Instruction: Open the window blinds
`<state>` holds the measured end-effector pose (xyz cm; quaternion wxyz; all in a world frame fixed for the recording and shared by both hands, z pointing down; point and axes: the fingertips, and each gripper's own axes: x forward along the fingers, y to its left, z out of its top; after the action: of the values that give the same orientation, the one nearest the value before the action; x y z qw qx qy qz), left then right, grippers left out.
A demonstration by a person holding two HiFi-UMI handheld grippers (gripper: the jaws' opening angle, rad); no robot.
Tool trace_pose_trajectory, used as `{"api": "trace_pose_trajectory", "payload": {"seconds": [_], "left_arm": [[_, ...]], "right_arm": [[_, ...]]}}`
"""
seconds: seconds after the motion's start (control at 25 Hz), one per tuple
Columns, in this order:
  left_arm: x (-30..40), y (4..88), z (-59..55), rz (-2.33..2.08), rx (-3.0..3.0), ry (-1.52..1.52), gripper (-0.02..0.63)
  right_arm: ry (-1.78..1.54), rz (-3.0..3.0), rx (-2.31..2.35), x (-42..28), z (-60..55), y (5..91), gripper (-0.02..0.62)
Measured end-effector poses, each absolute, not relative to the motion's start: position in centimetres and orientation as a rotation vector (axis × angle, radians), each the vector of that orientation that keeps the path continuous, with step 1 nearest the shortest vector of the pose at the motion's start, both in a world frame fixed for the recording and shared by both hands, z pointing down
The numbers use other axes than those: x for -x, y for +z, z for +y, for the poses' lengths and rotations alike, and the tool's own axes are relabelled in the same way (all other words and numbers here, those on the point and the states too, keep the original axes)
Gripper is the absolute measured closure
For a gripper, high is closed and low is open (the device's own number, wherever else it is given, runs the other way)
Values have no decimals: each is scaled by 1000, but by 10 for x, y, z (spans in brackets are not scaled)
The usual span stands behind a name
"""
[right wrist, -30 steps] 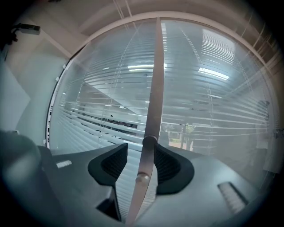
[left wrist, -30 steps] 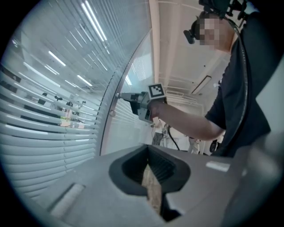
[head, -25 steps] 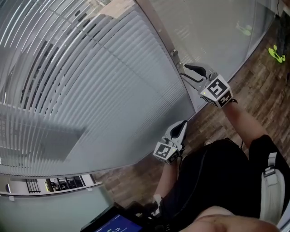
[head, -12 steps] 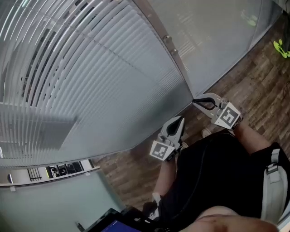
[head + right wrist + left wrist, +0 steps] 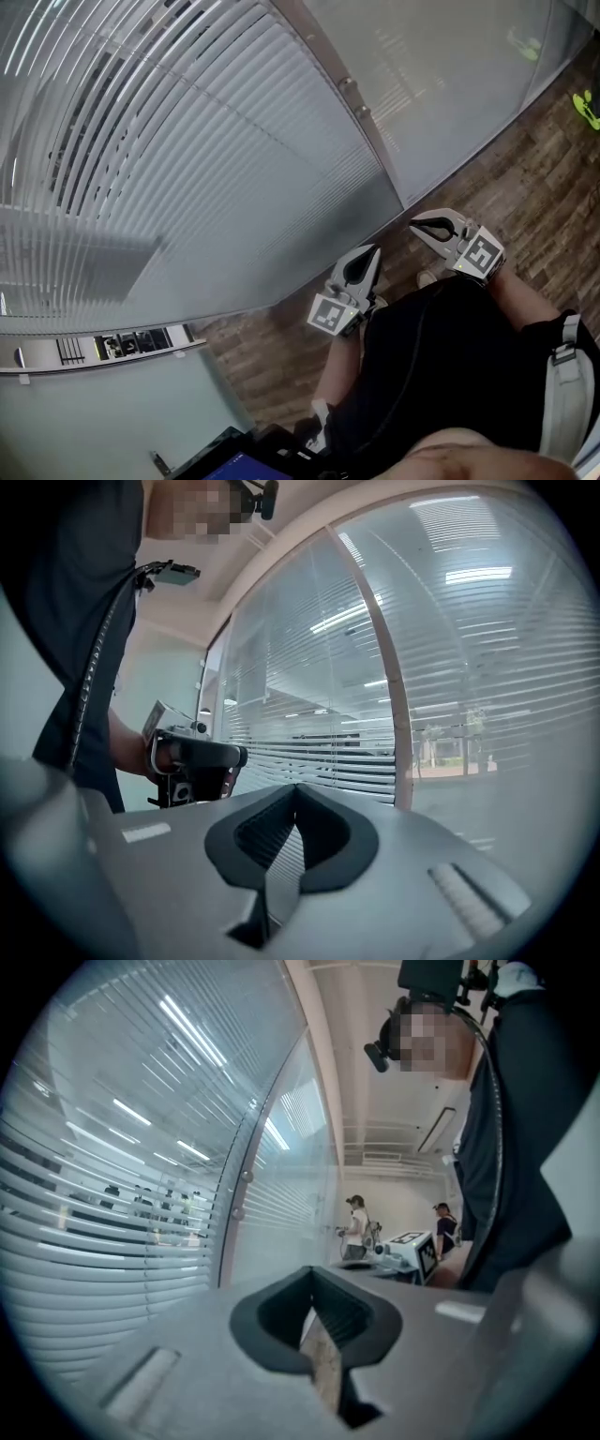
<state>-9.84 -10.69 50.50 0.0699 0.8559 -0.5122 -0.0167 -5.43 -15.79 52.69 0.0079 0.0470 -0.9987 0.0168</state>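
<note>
The window blinds (image 5: 187,169) hang behind glass and fill the left of the head view. Their upper-left slats are tilted apart and the lower ones lie flat. My left gripper (image 5: 364,264) is held low near the person's waist, shut and empty, pointing at the blinds (image 5: 103,1232). In its own view the left gripper (image 5: 314,1283) has its pads together. My right gripper (image 5: 427,228) is at waist height to the right, below the pink frame post (image 5: 361,122). Its jaws have just closed with nothing between them. The right gripper (image 5: 295,799) faces the blinds (image 5: 309,752), with the left gripper (image 5: 192,761) beside them.
Two round knobs (image 5: 349,84) sit on the frame post. A wooden floor (image 5: 525,169) runs below the glass. A ledge (image 5: 103,352) and a screen (image 5: 234,464) lie at the lower left. Two people (image 5: 356,1227) stand far off beyond the glass.
My right gripper has dropped from beside the knobs on the frame post to waist height, and its jaws have gone from open to shut. The left gripper has barely shifted.
</note>
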Motion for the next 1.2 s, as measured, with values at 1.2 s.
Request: {"api": "trace_pose_trajectory", "payload": {"seconds": [1.2], "left_arm": [[128,501,-103,-1620,-2532,-97,604]], "right_arm": [[-16,-3050,57,99,-138,536,591]]}}
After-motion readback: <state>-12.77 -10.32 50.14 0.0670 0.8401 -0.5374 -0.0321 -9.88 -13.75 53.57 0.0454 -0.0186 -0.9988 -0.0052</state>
